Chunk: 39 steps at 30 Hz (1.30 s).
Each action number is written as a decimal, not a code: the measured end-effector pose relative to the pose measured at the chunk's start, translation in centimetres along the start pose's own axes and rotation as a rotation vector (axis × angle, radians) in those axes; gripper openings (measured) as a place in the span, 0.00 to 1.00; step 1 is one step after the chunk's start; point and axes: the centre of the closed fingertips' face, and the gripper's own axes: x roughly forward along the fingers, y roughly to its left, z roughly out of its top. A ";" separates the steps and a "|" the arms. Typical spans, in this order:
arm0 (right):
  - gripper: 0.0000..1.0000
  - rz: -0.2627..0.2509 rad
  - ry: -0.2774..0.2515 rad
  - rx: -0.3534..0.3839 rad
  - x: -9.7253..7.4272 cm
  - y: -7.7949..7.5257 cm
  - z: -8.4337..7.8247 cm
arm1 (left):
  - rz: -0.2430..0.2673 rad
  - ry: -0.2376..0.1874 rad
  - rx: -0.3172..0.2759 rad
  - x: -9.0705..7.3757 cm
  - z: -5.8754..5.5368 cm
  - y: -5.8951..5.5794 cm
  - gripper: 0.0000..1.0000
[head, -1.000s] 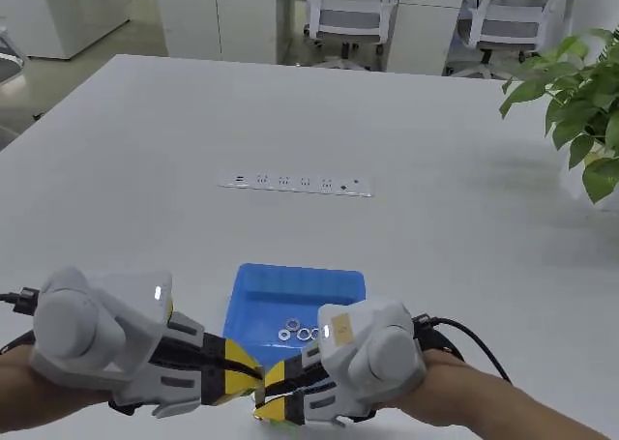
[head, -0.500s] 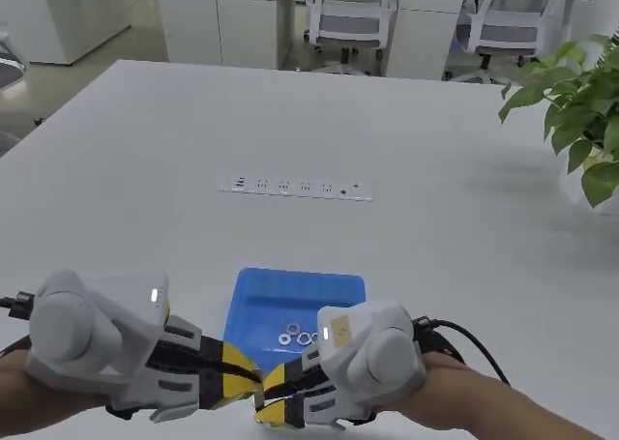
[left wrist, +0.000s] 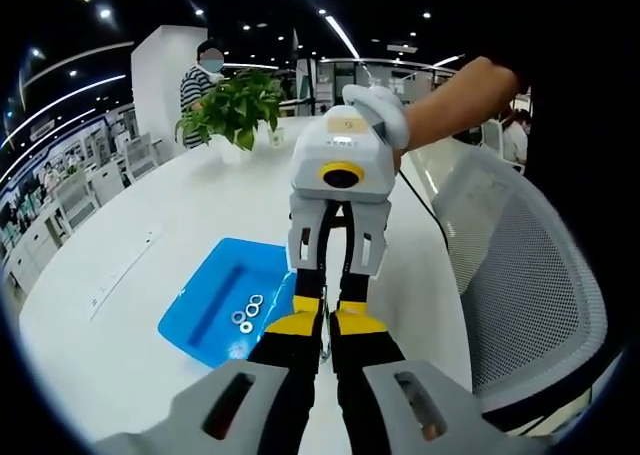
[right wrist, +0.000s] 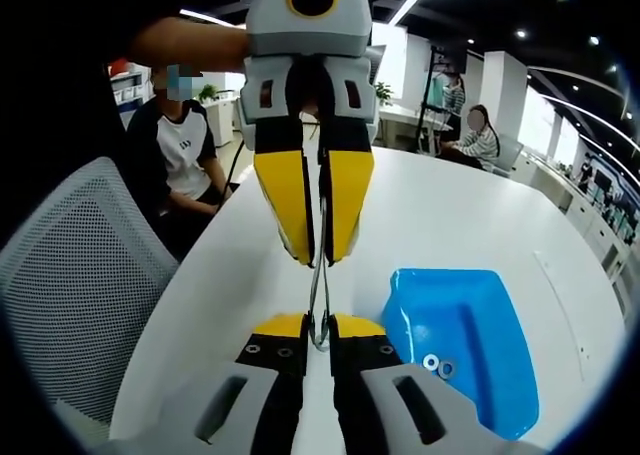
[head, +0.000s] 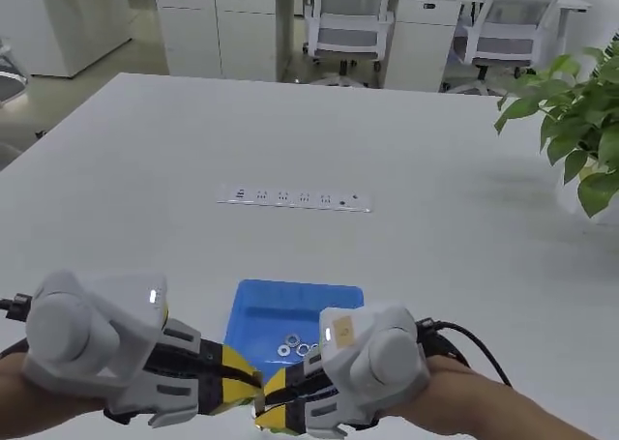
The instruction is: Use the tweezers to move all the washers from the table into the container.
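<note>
As left gripper (right wrist: pixel 320 247) meets right gripper (right wrist: pixel 318 327), their closed jaws pinch tweezers (right wrist: pixel 319 280).

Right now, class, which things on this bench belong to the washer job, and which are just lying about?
Job in hand: tweezers, gripped by left gripper and right gripper; washers, lying in the blue container.

Lying about: power strip; plant; office chairs.

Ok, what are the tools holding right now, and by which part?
The tweezers, held between both tools: the right tool is shut on one end, the left tool on the opposite end.
</note>
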 end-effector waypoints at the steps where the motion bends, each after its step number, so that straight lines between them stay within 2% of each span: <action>1: 0.09 -0.002 -0.003 0.003 -0.1 -0.1 0.2 | 0.002 -0.003 -0.004 -0.1 0.1 0.0 0.11; 5: 0.09 -0.003 0.000 -0.009 -0.3 -0.3 0.7 | 0.014 -0.013 -0.009 -0.4 0.1 0.2 0.17; 10: 0.09 -0.008 -0.003 -0.017 -0.8 -0.7 1.6 | 0.032 -0.004 -0.030 -0.6 -0.3 0.5 0.28; 14: 0.09 -0.019 -0.012 -0.017 -1.3 -1.3 2.4 | 0.045 -0.014 -0.050 -0.9 -0.7 0.7 0.33; 21: 0.09 -0.038 -0.027 -0.007 -2.1 -2.7 3.3 | 0.085 -0.046 -0.092 -1.4 -1.1 1.2 0.49; 23: 0.09 -0.043 -0.029 -0.011 -2.2 -3.0 3.5 | 0.100 -0.056 -0.114 -1.5 -1.0 1.4 0.55; 30: 0.09 -0.064 -0.038 -0.014 -2.7 -4.6 3.9 | 0.133 -0.078 -0.134 -2.1 -0.9 1.7 0.65; 37: 0.09 -0.079 -0.042 -0.033 -2.7 -6.1 3.8 | 0.170 -0.104 -0.159 -2.4 -0.8 2.1 0.79; 39: 0.09 -0.080 -0.040 -0.039 -2.6 -6.5 3.7 | 0.170 -0.107 -0.171 -2.5 -0.8 2.1 0.80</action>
